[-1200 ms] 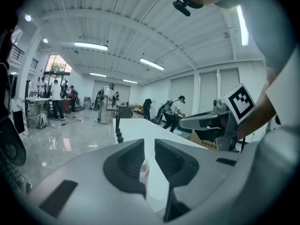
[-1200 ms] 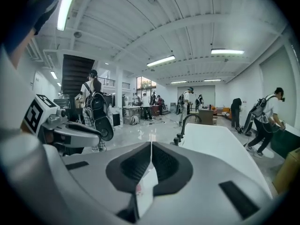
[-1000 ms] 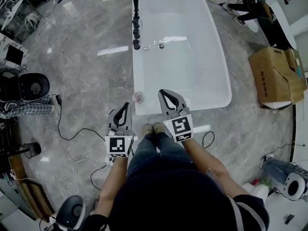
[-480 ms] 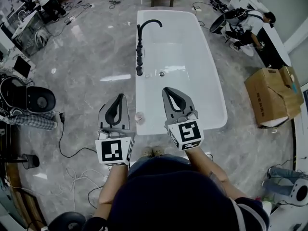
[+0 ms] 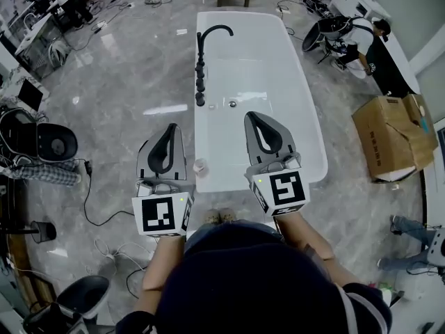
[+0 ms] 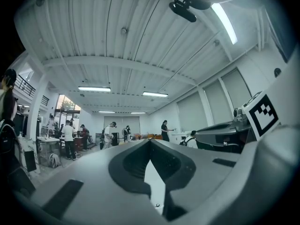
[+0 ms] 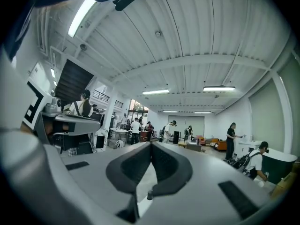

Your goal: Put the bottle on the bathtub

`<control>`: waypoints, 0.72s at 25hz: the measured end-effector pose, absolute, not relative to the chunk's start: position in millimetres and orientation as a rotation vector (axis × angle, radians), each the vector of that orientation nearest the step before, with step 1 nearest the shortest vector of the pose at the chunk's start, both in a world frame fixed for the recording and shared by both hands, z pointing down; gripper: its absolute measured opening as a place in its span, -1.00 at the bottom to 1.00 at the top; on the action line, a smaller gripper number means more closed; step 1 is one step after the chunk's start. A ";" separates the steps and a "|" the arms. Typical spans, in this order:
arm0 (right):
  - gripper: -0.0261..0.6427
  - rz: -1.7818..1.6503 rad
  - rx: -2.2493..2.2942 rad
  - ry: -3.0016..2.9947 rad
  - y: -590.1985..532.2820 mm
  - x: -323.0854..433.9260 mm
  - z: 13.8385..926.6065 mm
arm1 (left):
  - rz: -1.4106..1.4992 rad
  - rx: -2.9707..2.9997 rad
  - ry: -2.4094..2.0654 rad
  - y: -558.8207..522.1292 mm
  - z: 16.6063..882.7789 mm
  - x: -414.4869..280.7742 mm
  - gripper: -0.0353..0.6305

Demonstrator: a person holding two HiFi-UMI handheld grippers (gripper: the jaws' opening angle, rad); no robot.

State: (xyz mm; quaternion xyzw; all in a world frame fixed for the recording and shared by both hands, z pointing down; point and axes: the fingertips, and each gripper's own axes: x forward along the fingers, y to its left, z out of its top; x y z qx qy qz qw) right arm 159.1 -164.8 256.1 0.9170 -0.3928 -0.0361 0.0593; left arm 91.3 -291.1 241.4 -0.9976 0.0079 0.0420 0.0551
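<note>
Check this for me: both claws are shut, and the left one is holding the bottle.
Wrong on the hold. The left claw and right claw are shut, but the left gripper view shows the left one shut on nothing. In the head view the bottle stands at the bathtub's near left corner.

An open lab hall: bathtub on marble floor, workbenches, cables.

Holding left tongs and right tongs out ahead of the body, side by side and well apart, both pointing forward. Jaws of each closed tip to tip, empty. Bare left forearm and right forearm stretched forward behind them.
</note>
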 end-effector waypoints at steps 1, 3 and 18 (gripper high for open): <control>-0.85 -0.109 2.778 -1.192 -164.5 157.9 256.4 | 0.124 -3.028 0.024 -291.3 242.0 90.4 -0.82; -0.85 -0.103 2.777 -1.204 -164.4 155.4 257.2 | 0.116 -3.029 0.024 -290.6 243.2 88.7 -0.82; -0.84 -0.117 2.773 -1.301 -137.7 134.6 263.0 | 0.116 -3.008 0.051 -255.3 247.9 67.5 -0.82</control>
